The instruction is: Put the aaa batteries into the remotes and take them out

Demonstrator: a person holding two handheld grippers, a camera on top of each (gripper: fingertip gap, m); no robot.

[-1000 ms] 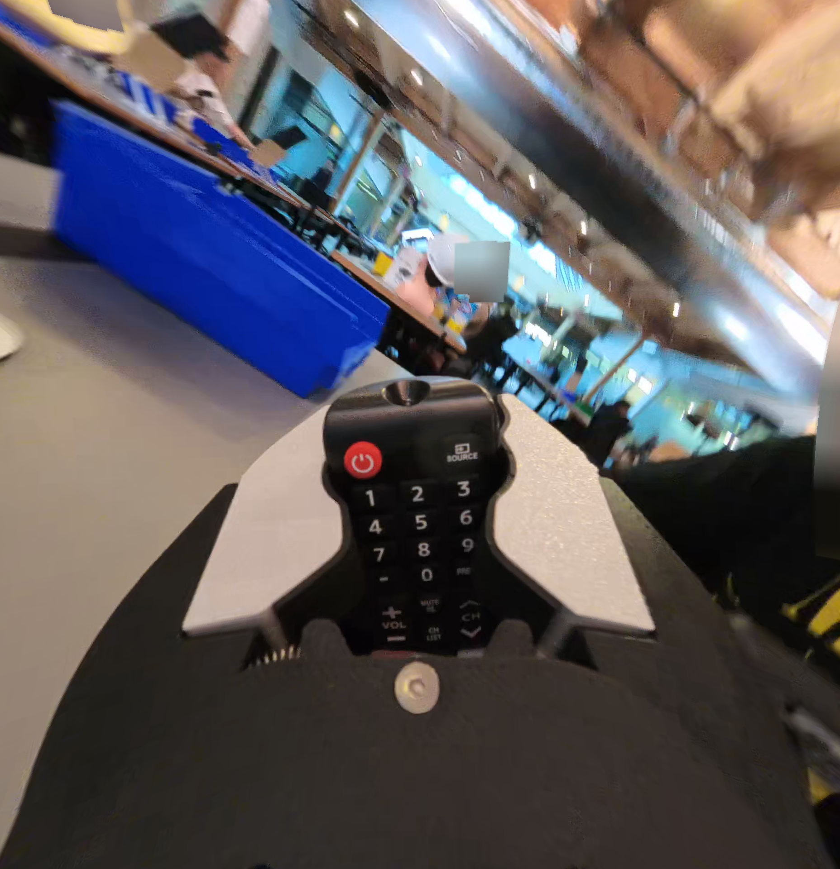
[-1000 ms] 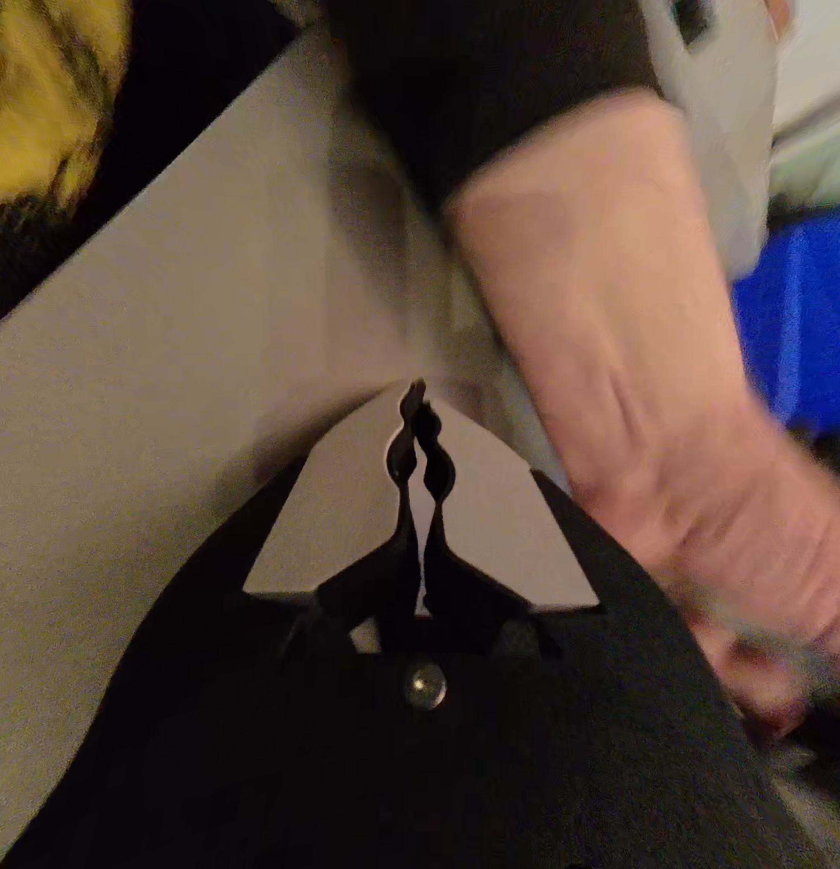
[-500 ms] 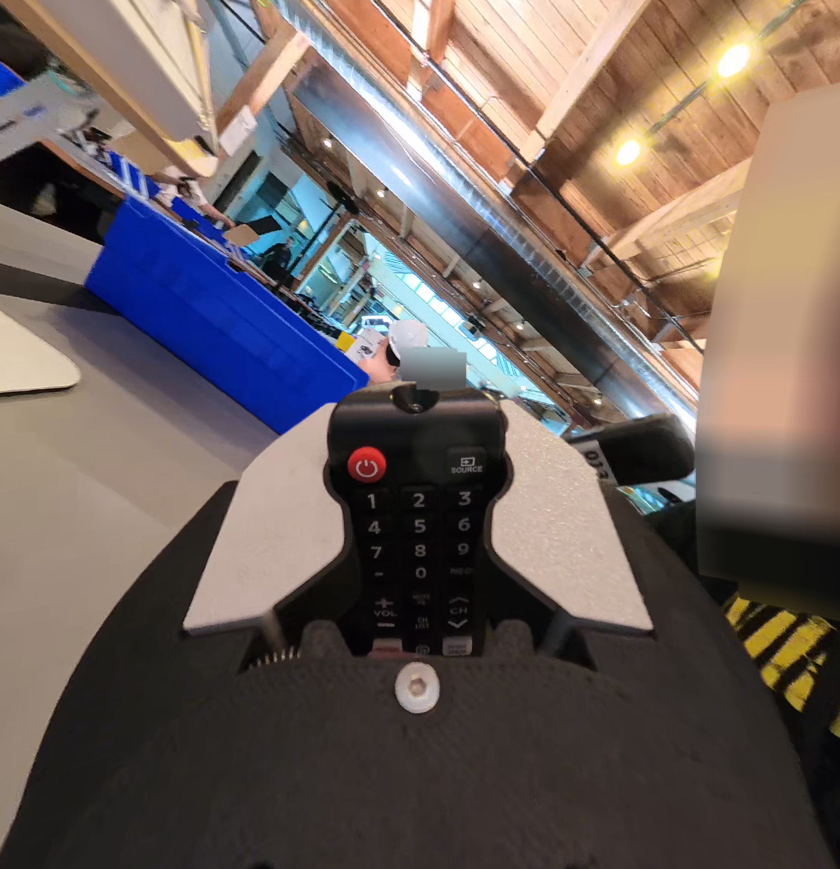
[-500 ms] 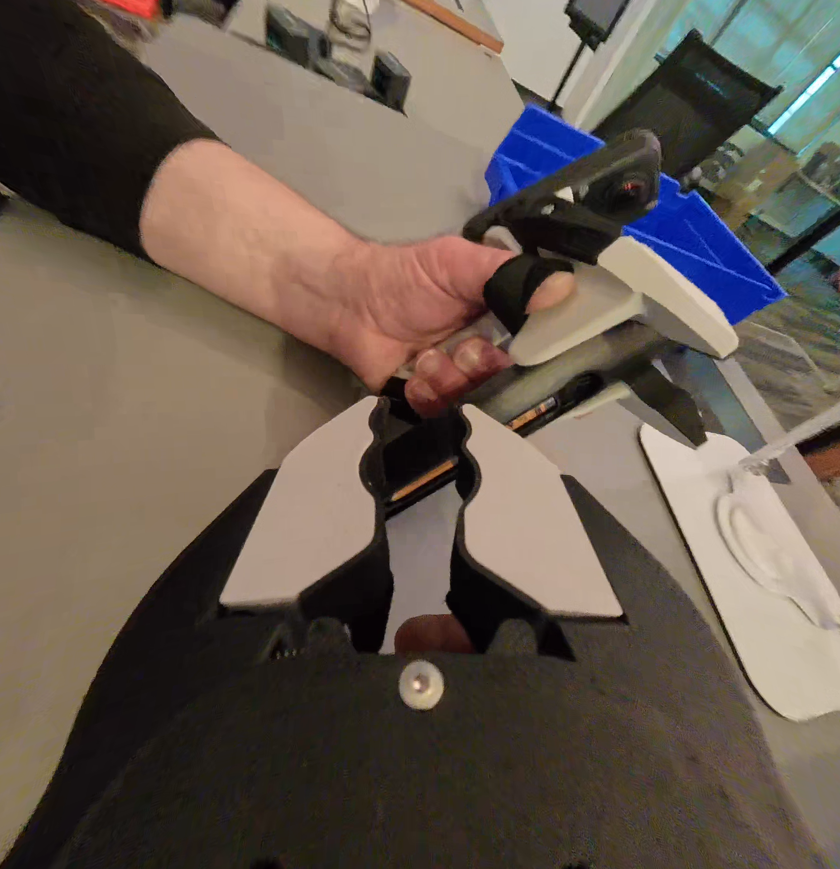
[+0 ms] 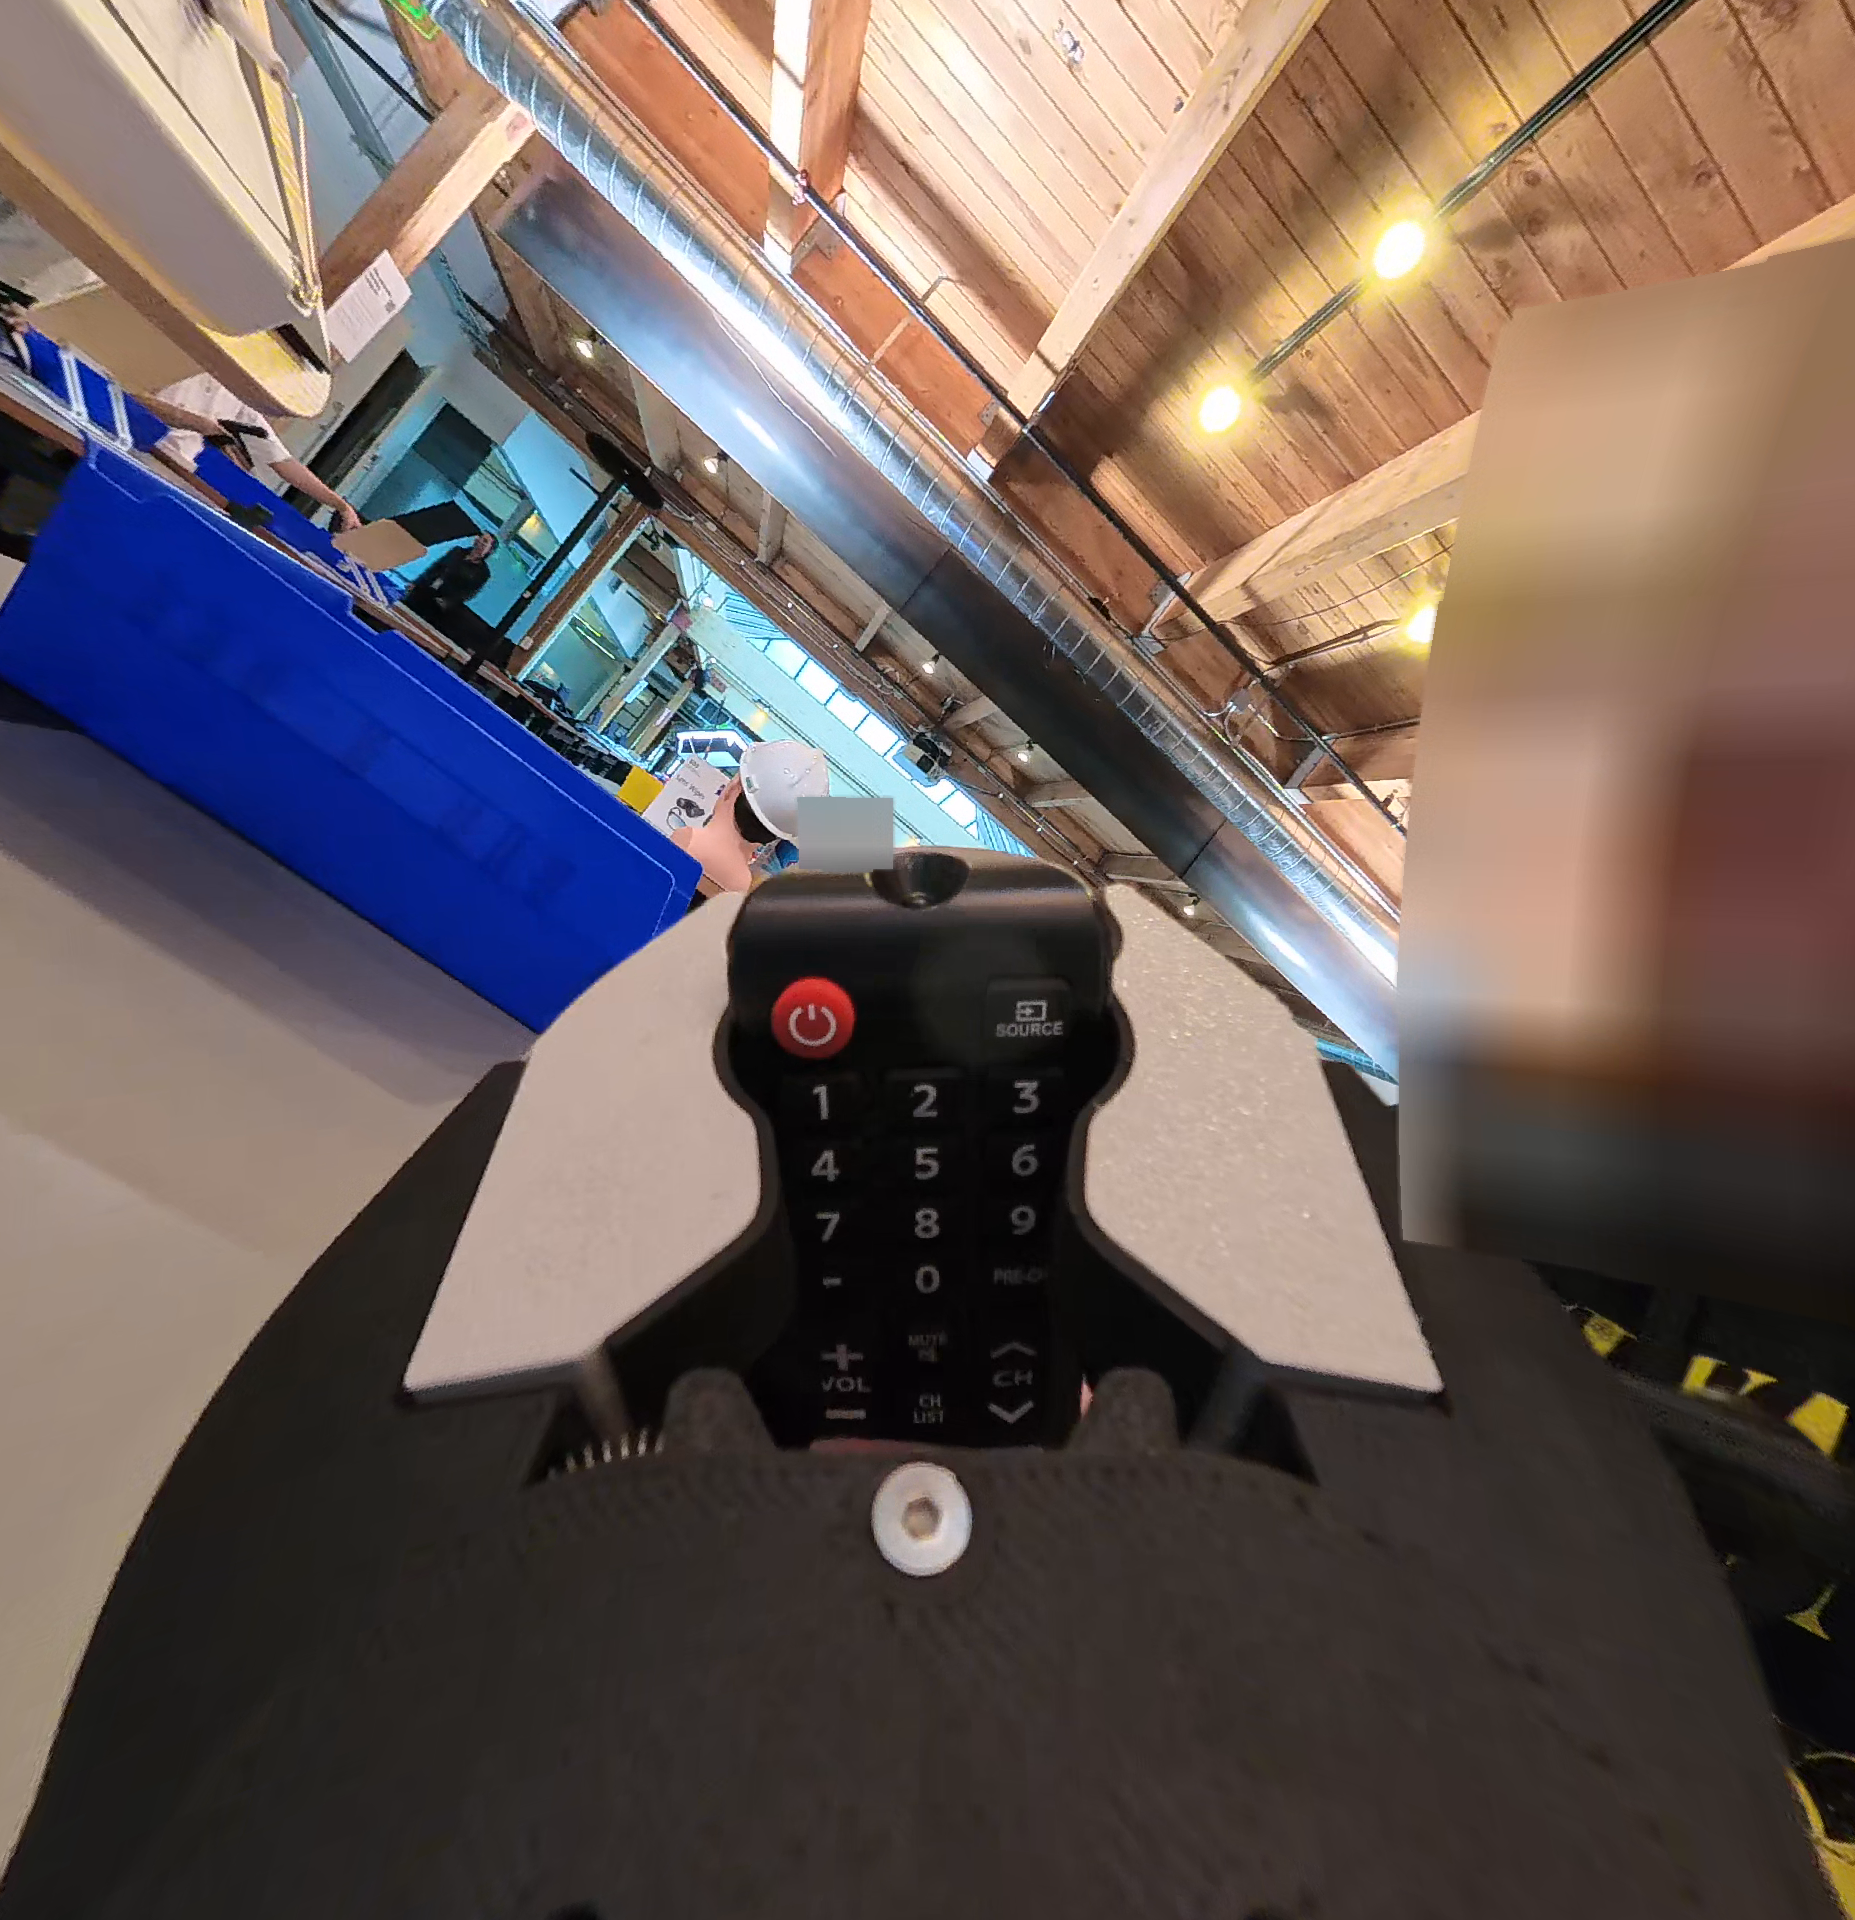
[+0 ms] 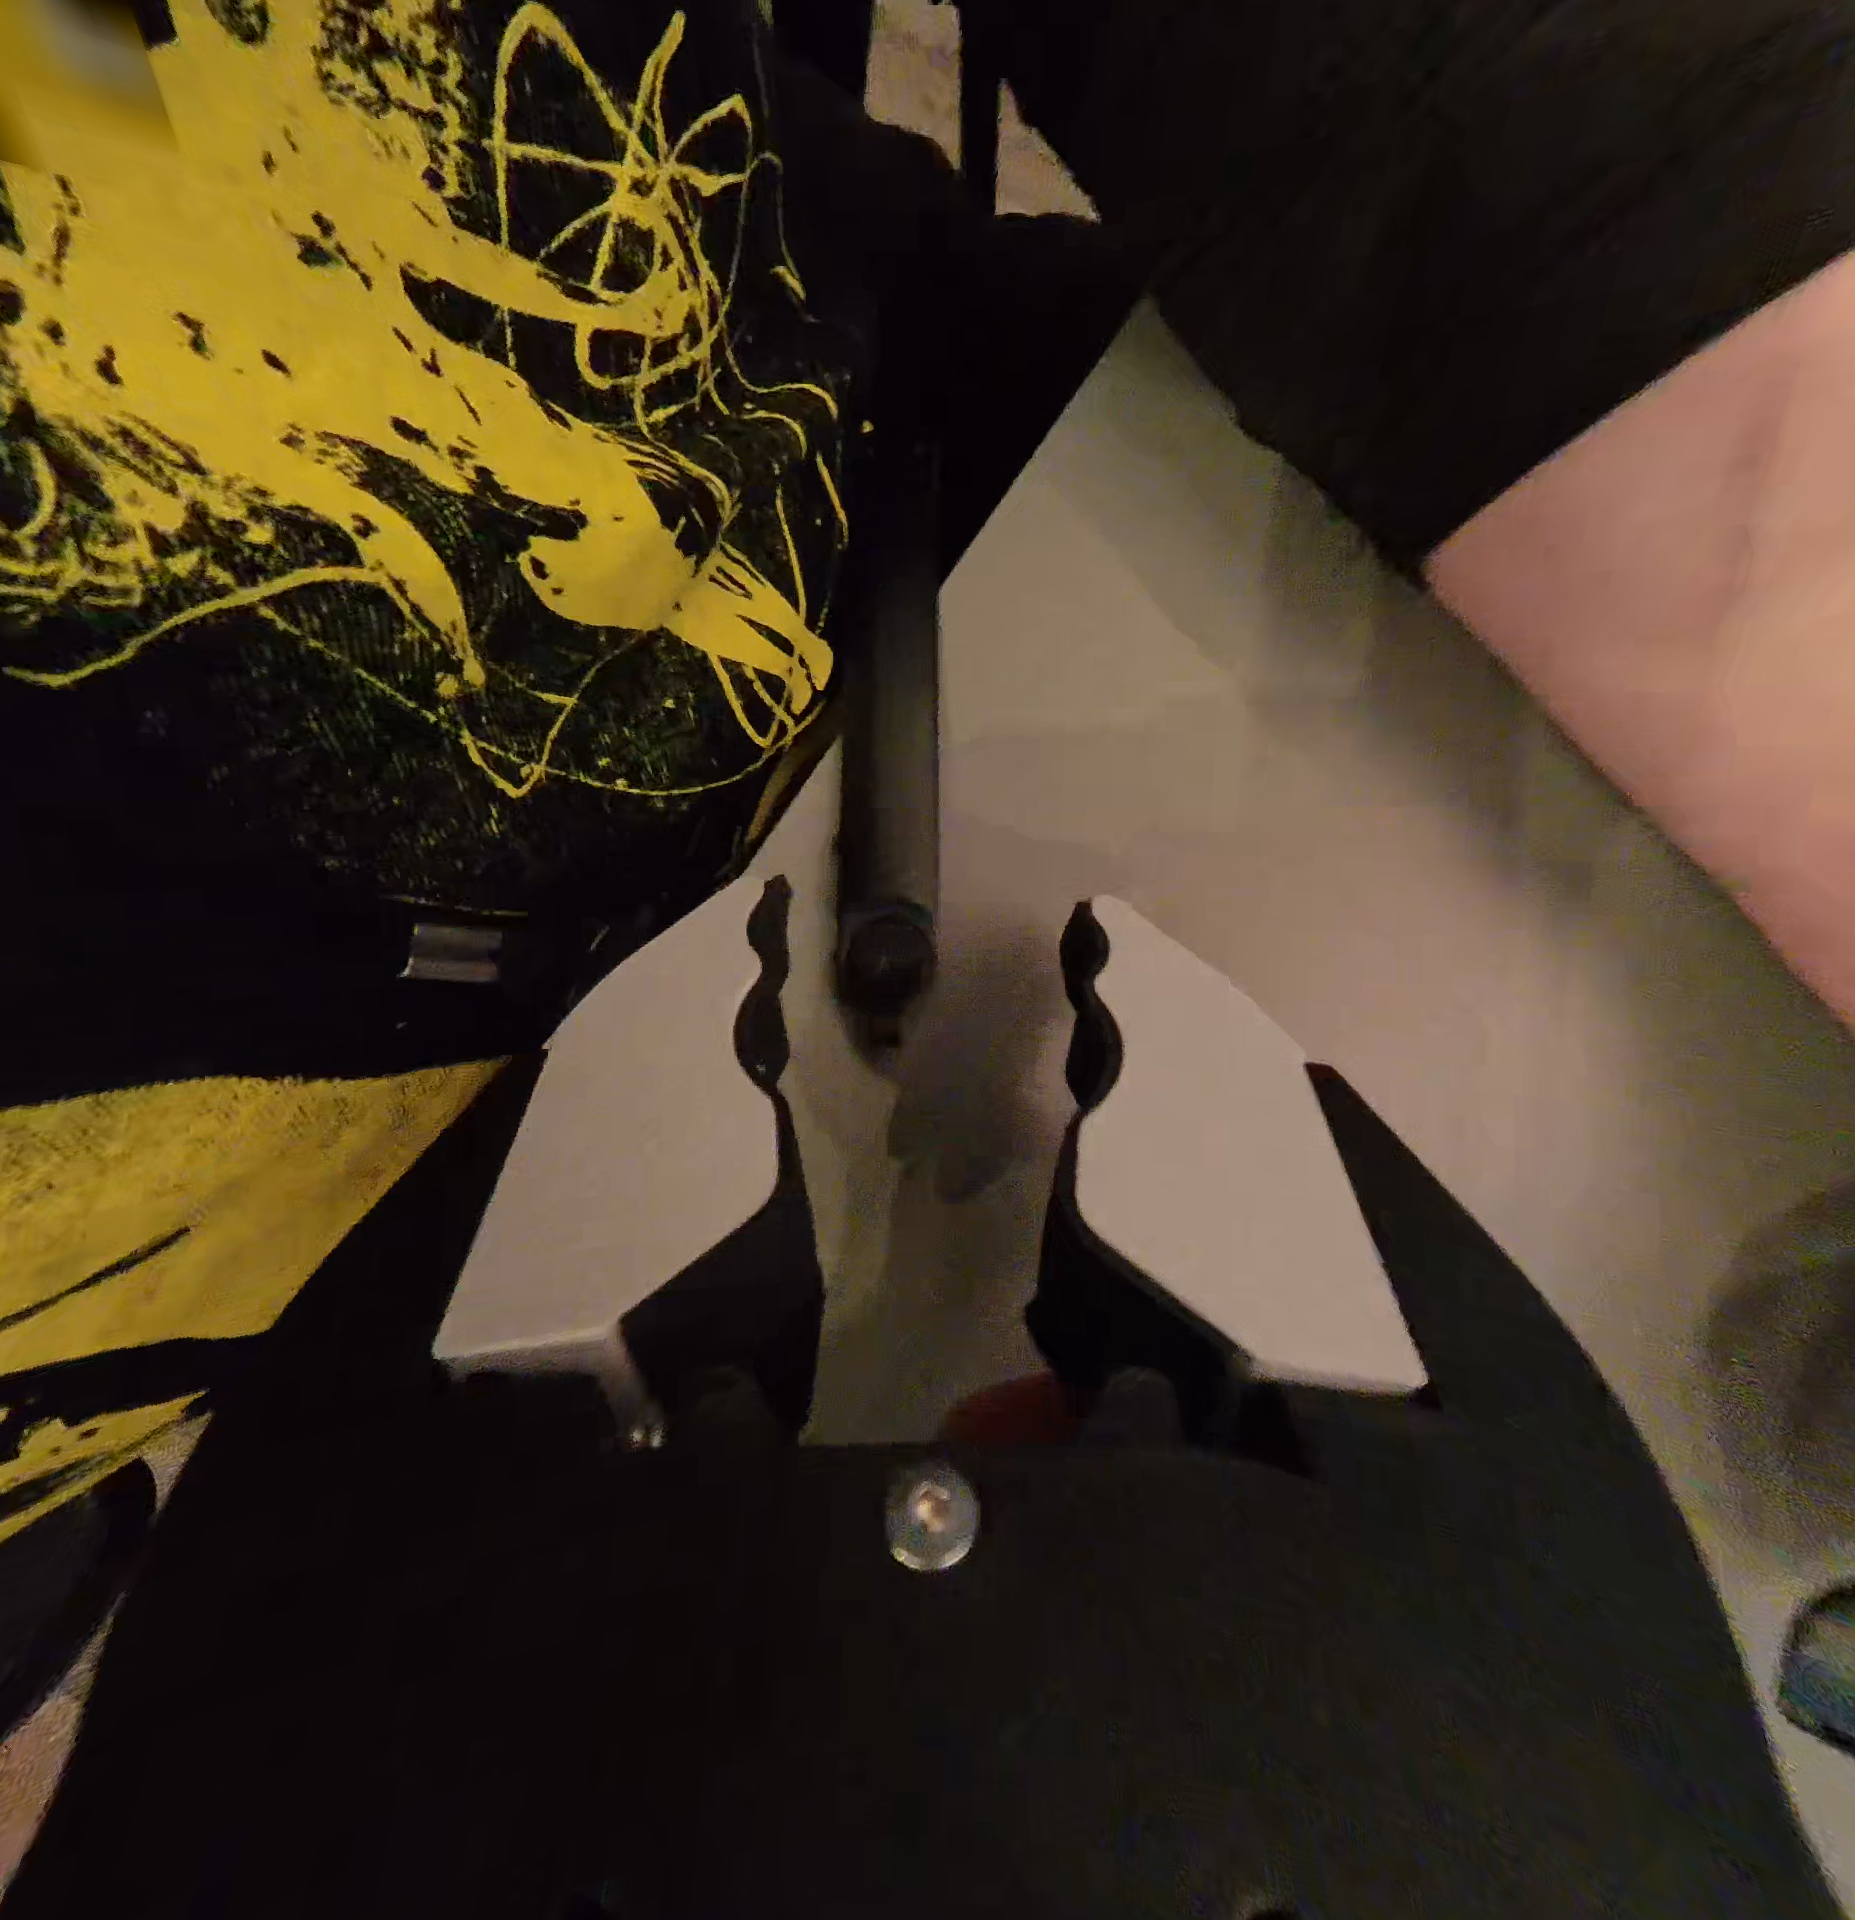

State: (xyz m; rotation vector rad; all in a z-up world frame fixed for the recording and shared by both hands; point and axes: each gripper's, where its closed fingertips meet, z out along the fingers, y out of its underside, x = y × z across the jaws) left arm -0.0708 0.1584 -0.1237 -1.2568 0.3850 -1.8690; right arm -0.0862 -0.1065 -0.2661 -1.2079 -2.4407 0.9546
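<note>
My left gripper [image 5: 918,904] is shut on a black remote [image 5: 918,1143]. The remote's button side faces the camera and its front end points up toward the ceiling. Both grey fingers [image 5: 611,1195] press on its sides. My right gripper [image 6: 925,896] is open above the grey table [image 6: 1214,727], close to its near edge. A dark cylinder [image 6: 887,831], shaped like a battery, lies between the open fingers, nearer the left one. Neither pad touches it.
A blue bin [image 5: 310,727] stands on the table [image 5: 175,1091] to the left. A person's black and yellow shirt [image 6: 331,416] fills the left of the right wrist view, and a bare forearm [image 6: 1681,623] crosses the right. A dark object [image 6: 1837,1662] lies at the lower right.
My right gripper opened from fully shut and swung from facing the left gripper to the table's near edge by the person's body. The left gripper tilted upward, keeping the remote in its grasp.
</note>
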